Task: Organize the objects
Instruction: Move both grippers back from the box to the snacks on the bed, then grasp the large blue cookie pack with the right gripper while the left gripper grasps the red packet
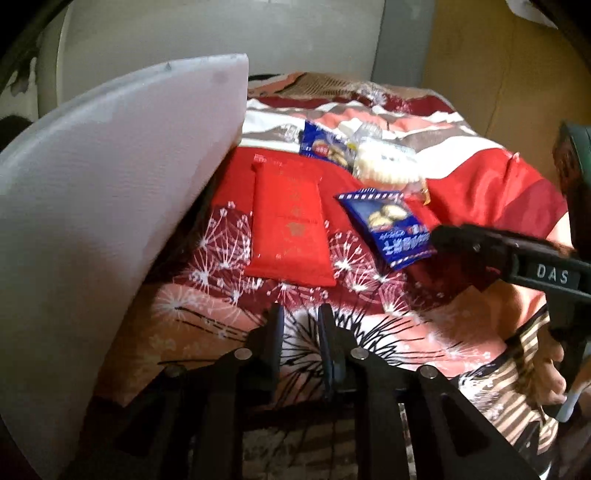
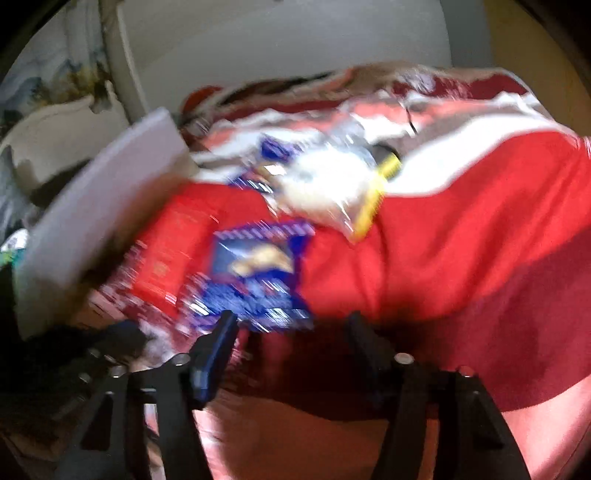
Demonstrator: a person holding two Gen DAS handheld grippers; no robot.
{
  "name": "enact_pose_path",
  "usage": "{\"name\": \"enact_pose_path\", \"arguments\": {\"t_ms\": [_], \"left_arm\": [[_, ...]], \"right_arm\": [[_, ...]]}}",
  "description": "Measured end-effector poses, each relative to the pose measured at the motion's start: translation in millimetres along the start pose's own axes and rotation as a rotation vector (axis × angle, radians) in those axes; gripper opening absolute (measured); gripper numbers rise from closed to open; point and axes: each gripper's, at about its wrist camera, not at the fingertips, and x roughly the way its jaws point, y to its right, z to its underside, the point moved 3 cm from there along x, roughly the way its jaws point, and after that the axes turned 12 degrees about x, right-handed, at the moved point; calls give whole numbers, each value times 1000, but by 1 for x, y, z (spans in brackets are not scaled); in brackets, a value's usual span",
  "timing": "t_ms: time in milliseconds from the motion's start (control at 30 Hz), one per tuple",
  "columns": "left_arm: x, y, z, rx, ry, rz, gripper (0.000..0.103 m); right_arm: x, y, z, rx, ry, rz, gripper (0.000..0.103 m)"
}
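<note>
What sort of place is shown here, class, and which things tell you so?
Probably a bedroom: snacks lie on a bed's patterned red bedspread, namely a red packet and a blue biscuit packet, with a plain wall behind.

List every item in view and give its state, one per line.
left gripper: open, nothing between its fingers
right gripper: open, holding nothing
red packet: lying flat on the bedspread
near blue snack packet: flat, sealed
far blue snack packet: partly under the clear bag
clear bag of white biscuits: lying closed
white board: tilted up
</note>
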Motion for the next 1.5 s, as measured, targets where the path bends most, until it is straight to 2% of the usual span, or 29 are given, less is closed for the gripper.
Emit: {"name": "enact_pose_path", "arguments": {"t_ms": [67,167,300,400,433,467,533,633,767,833,1000,1100,1200,1267,1433,1500], "left_arm": [[-1,1,-4,5,19,7,20],[-2,4,-3,19,13,7,30],[-2,9,-1,39,18,13,32],[-4,10,-1,47,22,7,33],[-4,10,-2,45,23,7,33],[-5,9,-4,39,28,11,33],[-7,8,-9,14,47,23,34],[-8,8,-16,-5,52,16,38],[-8,10,-26,35,71,-28,40],[2,7,-35,50,54,-69,41],[33,-5,-56,19,-7,-131,41],[52,1,-69,77,-53,-171,41],[65,3,-75,68,-92,-163,48],[68,7,-75,58,-116,-163,49],[78,26,-60,112,-201,-119,55],[78,27,-57,120,-186,-123,55]], "right_arm": [[-5,-16,-10,-66,39,31,70],[4,-33,-26,-151,62,62,76],[43,-39,-38,-168,-29,75,77],[70,-30,-30,-136,-143,59,77],[77,-26,-28,-109,-181,55,73],[78,-21,-27,-83,-189,38,61],[68,-15,-27,-54,-189,18,42],[31,-1,-27,0,-167,-35,30],[-21,19,-26,57,-115,-114,30],[-39,25,-27,89,-96,-166,30],[-55,31,-34,144,-26,-236,30],[-60,36,-36,123,-46,-277,30],[-67,38,-33,97,-47,-281,30],[-70,40,-32,105,-55,-297,30],[-72,37,-30,90,-50,-297,30],[-71,35,-27,80,-56,-295,30]]}}
